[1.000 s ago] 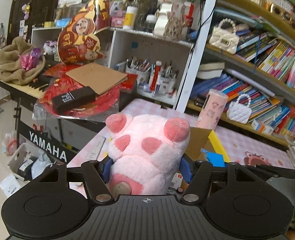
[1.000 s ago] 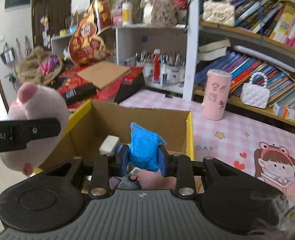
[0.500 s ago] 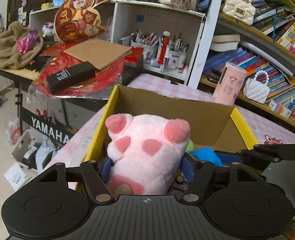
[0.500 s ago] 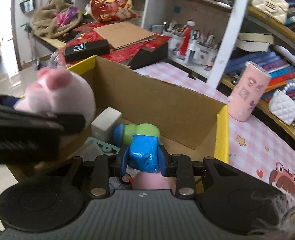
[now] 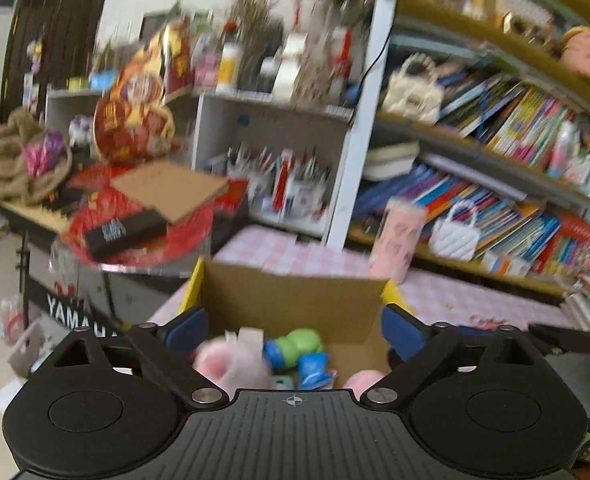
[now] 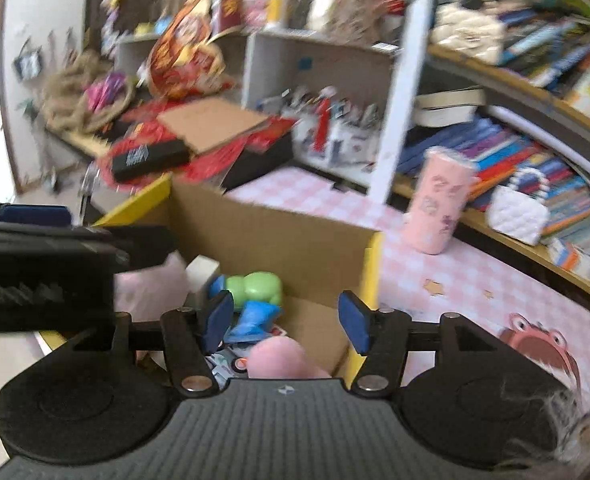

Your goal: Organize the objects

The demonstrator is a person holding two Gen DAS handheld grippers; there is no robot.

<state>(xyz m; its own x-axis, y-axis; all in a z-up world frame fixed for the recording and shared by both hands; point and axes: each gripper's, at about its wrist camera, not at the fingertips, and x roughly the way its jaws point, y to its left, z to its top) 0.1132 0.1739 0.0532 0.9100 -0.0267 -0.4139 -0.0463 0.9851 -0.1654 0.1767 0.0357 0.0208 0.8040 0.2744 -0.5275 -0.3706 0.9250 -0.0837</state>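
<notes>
An open cardboard box (image 5: 295, 300) with yellow flaps stands on the pink checked table. Inside lie the pink plush toy (image 5: 231, 364), a green and blue toy (image 5: 299, 344), a blue packet (image 6: 255, 318) and a white block (image 6: 203, 272). My left gripper (image 5: 295, 330) hangs above the box, its jaws opening wide, with nothing pressed between them. In the right wrist view it shows at the left (image 6: 55, 264), over the plush (image 6: 151, 292). My right gripper (image 6: 287, 324) is also opening above the box, and the blue packet lies loose below its pads. Both views are blurred.
A pink tumbler (image 6: 439, 208) stands on the table beyond the box. A white handbag (image 6: 515, 216) and rows of books fill the shelves at the right. A keyboard stand with red trays and a black case (image 5: 127, 232) is at the left.
Both grippers have opened. The pink plush left the left gripper and the blue packet left the right one; both now lie in the box. Both hands drew back from it.
</notes>
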